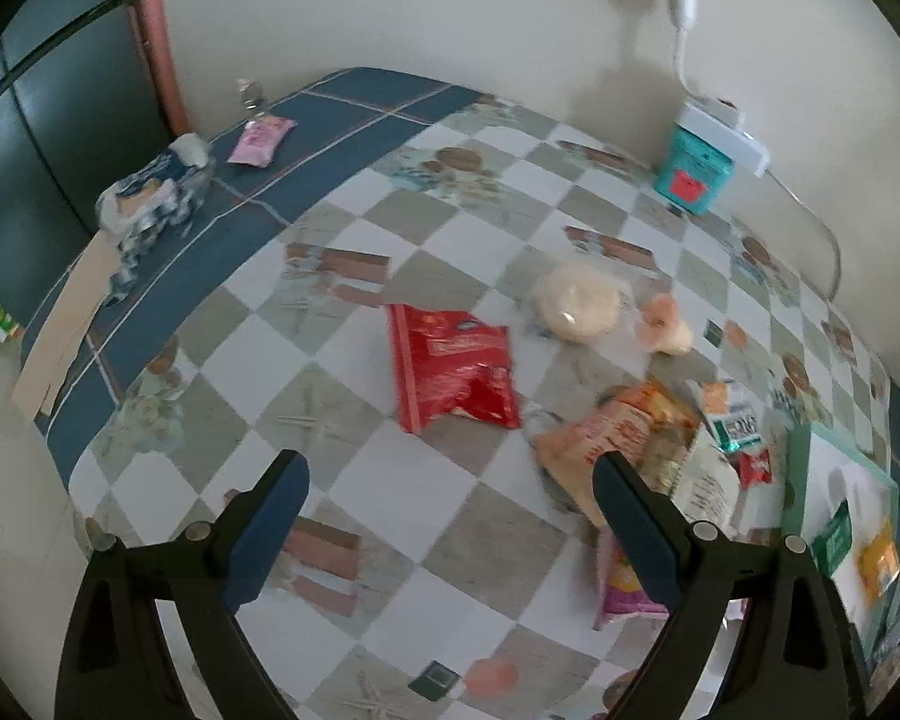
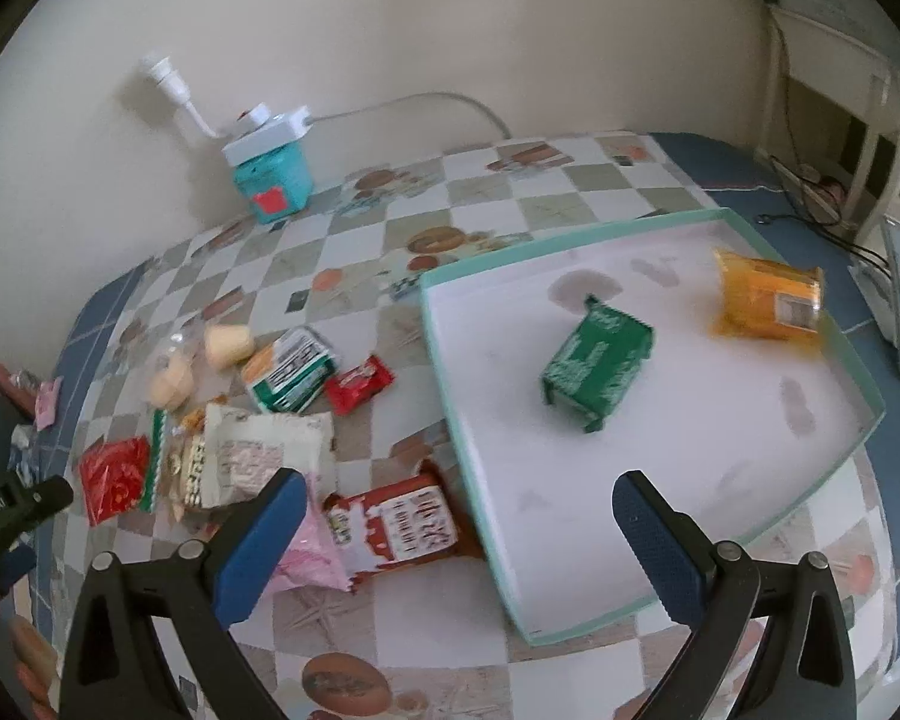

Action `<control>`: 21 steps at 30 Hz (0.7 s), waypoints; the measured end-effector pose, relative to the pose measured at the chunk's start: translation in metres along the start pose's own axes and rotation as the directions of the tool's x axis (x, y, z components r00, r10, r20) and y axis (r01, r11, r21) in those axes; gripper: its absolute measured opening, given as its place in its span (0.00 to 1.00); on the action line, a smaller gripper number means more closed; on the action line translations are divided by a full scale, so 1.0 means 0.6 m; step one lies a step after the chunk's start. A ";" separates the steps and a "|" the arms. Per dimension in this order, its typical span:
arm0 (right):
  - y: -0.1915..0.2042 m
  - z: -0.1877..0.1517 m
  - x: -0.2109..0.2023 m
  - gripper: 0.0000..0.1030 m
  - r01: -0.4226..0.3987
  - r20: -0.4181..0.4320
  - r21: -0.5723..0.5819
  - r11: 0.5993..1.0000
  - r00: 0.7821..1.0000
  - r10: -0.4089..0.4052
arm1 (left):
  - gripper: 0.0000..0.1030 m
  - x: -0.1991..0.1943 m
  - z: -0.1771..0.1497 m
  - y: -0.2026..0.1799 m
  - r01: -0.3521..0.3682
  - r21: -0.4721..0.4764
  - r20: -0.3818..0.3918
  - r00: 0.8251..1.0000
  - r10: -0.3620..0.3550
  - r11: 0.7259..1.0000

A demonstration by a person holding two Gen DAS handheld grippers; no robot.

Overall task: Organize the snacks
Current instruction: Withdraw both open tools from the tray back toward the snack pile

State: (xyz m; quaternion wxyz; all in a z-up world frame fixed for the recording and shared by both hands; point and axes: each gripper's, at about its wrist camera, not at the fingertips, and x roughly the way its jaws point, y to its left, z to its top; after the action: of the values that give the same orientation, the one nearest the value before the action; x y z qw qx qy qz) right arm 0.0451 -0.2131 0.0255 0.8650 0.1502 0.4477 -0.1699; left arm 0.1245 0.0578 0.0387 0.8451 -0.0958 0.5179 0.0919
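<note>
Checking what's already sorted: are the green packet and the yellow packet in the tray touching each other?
Apart. The right wrist view shows the green packet and the yellow packet with bare white tray floor plainly between them.

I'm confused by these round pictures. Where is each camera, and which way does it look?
Left wrist: on the left tongs, looking down over the table at a red bag; both fingers show.
Right wrist: on the right tongs, facing the tray; both fingers show.
Shared: the teal box.
</note>
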 end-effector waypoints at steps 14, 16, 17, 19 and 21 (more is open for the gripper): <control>0.060 -0.027 0.029 1.00 -0.036 -0.061 -0.100 0.994 0.998 0.030 | 0.93 0.037 0.000 0.033 -0.003 -0.043 -0.056 0.998 0.000 0.999; 0.070 -0.032 0.032 1.00 -0.042 -0.070 -0.118 0.992 0.997 0.034 | 0.93 0.046 -0.003 0.028 -0.005 -0.026 -0.071 0.997 0.003 1.000; 0.077 -0.036 0.034 1.00 -0.048 -0.076 -0.133 0.990 0.996 0.038 | 0.93 0.052 -0.006 0.024 -0.007 -0.006 -0.084 0.996 0.006 1.000; 0.086 -0.041 0.037 1.00 -0.053 -0.083 -0.151 0.987 0.996 0.041 | 0.93 0.062 -0.012 0.018 -0.020 0.031 -0.102 0.994 0.023 0.999; 0.097 -0.046 0.041 1.00 -0.060 -0.090 -0.174 0.983 0.995 0.045 | 0.93 0.067 -0.015 0.012 -0.042 0.059 -0.107 0.993 0.049 0.997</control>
State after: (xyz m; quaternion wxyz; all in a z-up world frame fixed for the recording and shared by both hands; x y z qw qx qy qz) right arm 0.0631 -0.1533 -0.0037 0.8589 0.0920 0.4937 -0.1002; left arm 0.1330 0.0649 -0.0017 0.8158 -0.0646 0.5674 0.0910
